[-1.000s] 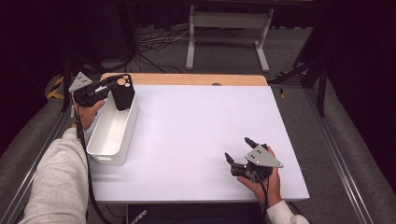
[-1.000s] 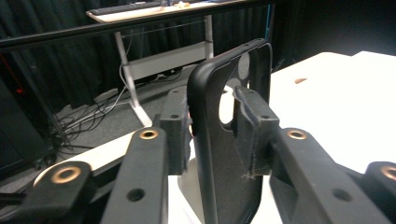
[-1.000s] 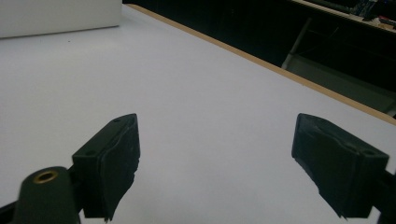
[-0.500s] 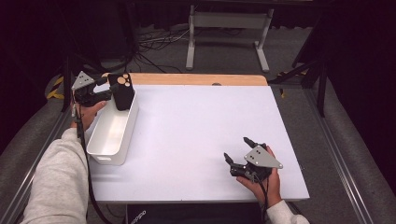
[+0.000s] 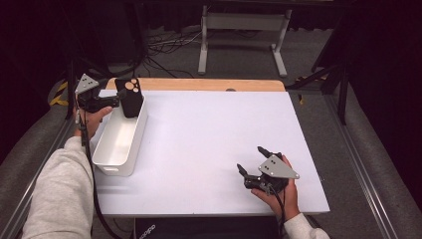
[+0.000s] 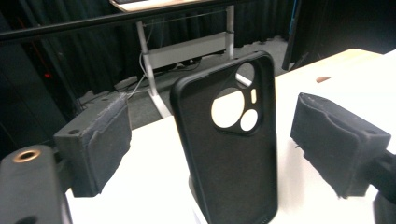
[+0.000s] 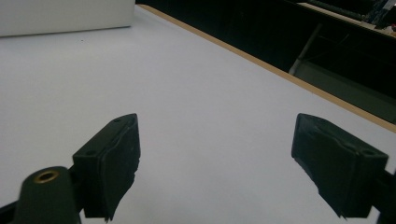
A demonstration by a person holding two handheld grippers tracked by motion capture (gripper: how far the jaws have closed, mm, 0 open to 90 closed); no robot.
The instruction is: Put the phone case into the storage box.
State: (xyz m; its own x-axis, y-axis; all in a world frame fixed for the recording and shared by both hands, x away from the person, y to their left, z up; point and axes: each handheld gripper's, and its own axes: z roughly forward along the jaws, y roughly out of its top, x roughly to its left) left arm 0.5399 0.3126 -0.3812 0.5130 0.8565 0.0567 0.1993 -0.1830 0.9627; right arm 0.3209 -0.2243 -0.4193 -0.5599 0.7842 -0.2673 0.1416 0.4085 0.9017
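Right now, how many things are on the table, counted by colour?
Black: 1, the phone case standing in the bin.
White: 1, the bin at the table's left edge.
Total: 2 things.
The grippers are not counted.

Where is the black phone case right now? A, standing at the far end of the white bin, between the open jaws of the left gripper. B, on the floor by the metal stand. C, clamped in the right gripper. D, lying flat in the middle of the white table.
A: the phone case stands upright at the far end of the white bin, and the left gripper has just been opening, its pads clear of the case on both sides.
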